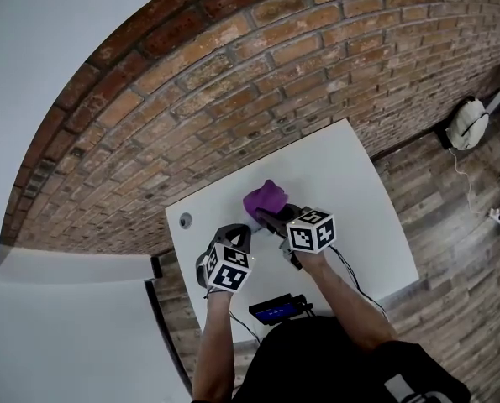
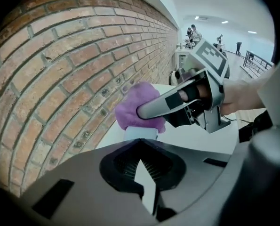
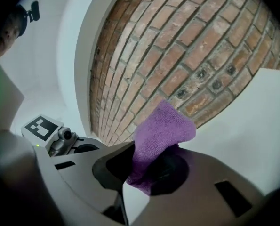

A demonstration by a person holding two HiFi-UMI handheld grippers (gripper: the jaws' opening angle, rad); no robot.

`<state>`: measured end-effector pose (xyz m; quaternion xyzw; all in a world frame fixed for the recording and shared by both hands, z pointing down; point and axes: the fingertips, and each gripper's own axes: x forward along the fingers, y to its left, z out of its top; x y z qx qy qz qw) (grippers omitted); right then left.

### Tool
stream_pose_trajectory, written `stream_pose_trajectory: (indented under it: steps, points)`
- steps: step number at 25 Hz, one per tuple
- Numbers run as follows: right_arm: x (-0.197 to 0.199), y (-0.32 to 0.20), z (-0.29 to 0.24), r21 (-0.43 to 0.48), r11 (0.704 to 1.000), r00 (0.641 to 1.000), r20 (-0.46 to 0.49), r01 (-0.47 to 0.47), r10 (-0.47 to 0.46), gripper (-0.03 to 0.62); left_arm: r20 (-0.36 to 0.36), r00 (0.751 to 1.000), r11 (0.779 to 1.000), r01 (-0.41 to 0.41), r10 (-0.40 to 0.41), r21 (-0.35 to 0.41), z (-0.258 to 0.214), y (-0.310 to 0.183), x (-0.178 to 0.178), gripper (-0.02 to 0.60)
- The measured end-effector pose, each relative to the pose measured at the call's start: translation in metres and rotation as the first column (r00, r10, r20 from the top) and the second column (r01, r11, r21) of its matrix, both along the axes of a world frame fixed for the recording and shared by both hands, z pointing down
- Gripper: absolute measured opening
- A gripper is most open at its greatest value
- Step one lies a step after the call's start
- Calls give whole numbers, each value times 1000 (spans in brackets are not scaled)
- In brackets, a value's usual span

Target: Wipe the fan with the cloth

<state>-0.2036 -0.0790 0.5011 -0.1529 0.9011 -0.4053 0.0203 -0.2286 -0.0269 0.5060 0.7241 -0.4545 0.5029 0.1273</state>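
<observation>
The right claw (image 3: 154, 166) grips the cloth (image 3: 162, 128), which is draped over a pale block, likely the fan (image 2: 140, 133), on the bench (image 1: 350, 191). The left claw (image 2: 142, 147) is clenched just beside it, apparently empty. Unheld, the fan could skid or tip under wiping.

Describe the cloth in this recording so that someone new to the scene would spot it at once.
A white table stands against a brick wall. Over the table, the right gripper pinches a small fuzzy cloth between its jaws, with the loose end bunched up beyond them. It is the only purple thing there; everything around it is white, grey or black.
</observation>
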Motion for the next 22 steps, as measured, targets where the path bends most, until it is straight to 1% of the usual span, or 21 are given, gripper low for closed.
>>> stream_pose_trajectory:
  steps: [2,3,6,7,8,10,12,13,15,17,19,21,22]
  points:
    - [5,-3,14,-47,999,1000,2,-22,22,78,-2,1000,1000,1,-1,-1,0,0,0,6]
    - [8,-5,23,-69,997,1000,-15,-24,23,78,-7,1000,1000,5,-5,-1,0,0,-1,6]
    - [16,-6,51,-126,992,993,-119,-18,3,78,-30,999,1000,13,-13,3,0,0,-1,6]
    - [19,-6,50,-131,991,992,-127,-23,7,78,-37,999,1000,10,-10,6,0,-1,0,6]
    - [21,-7,42,-124,992,994,-107,-31,17,78,-42,999,1000,5,-5,9,0,-1,1,6]
    - [19,-8,7,-73,997,1000,-15,-29,27,78,-42,999,1000,5,-4,8,-1,-2,0,6]
    - [8,0,-26,8,1000,998,60,14,-14,78,-42,999,1000,13,-13,1,0,-1,-1,6]
    - [0,6,-34,46,998,997,67,43,-46,78,-44,999,1000,16,-16,0,0,-1,-1,6]
    - [-12,17,-31,95,992,996,34,77,-80,78,-50,999,1000,18,-18,5,-1,-1,-1,6]
    - [-11,18,-23,101,994,998,28,48,-51,78,-51,999,1000,15,-15,6,-1,-1,0,6]
    - [-5,11,-16,85,996,999,39,-2,-1,77,-47,999,1000,16,-16,1,0,-1,-1,6]
    - [0,5,-8,37,998,997,63,-42,40,78,-44,999,1000,12,-11,6,-1,-2,-1,6]
    - [2,2,-3,-4,998,995,81,-60,60,78,-43,999,1000,12,-11,7,-1,-2,-2,6]
